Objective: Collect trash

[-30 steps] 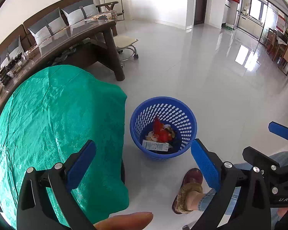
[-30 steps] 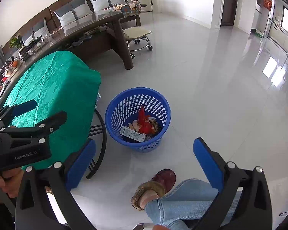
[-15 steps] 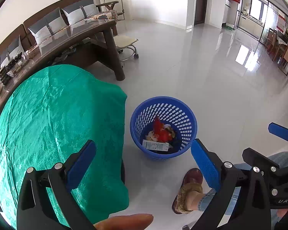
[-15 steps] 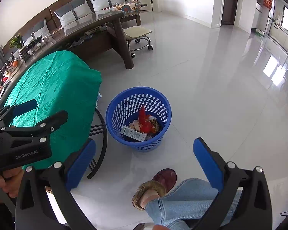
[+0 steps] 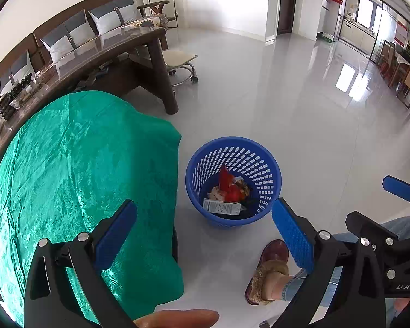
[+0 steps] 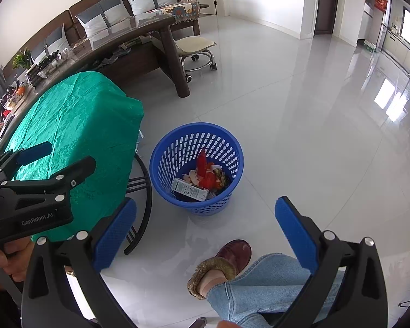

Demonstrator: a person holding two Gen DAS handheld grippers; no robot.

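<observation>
My left gripper [image 5: 203, 231] and right gripper [image 6: 206, 228] both hang with jaws wide and empty (nothing between the pads). The trash [image 6: 202, 176] lies in the blue basket [image 6: 177, 139] on the floor, beside the green-covered table [image 5: 76, 158].

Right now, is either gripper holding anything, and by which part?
Nothing is held. The left gripper and the right gripper are both open and empty above the floor near the blue basket.
</observation>
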